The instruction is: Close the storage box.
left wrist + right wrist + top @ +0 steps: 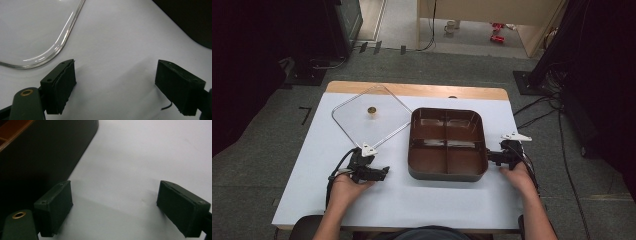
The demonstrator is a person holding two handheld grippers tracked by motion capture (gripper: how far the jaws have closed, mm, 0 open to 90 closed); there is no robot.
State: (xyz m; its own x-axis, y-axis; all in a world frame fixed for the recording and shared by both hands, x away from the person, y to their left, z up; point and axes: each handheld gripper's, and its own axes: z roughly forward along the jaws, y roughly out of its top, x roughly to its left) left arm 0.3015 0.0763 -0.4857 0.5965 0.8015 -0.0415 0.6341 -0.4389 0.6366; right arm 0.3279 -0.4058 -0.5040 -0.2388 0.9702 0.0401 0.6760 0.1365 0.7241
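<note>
A dark brown tray (447, 172) with four compartments sits in the middle of the white table (412, 200). A clear square lid (362, 125) with a small gold knob (372, 110) lies flat to its left. My left gripper (384, 173) rests on the table just below the lid's near corner, open, nothing between its jaws; the lid's rim (62, 40) curves past above its left jaw. My right gripper (490, 157) is open at the tray's right side, and the tray's dark outer wall (45, 155) runs beside its left jaw. My left gripper (116, 87) and right gripper (115, 208) hold nothing.
A wooden strip (412, 89) edges the table's far side. Bare white surface lies in front of the tray. Cables (537, 107) and dark stands stand on the grey carpet around the table.
</note>
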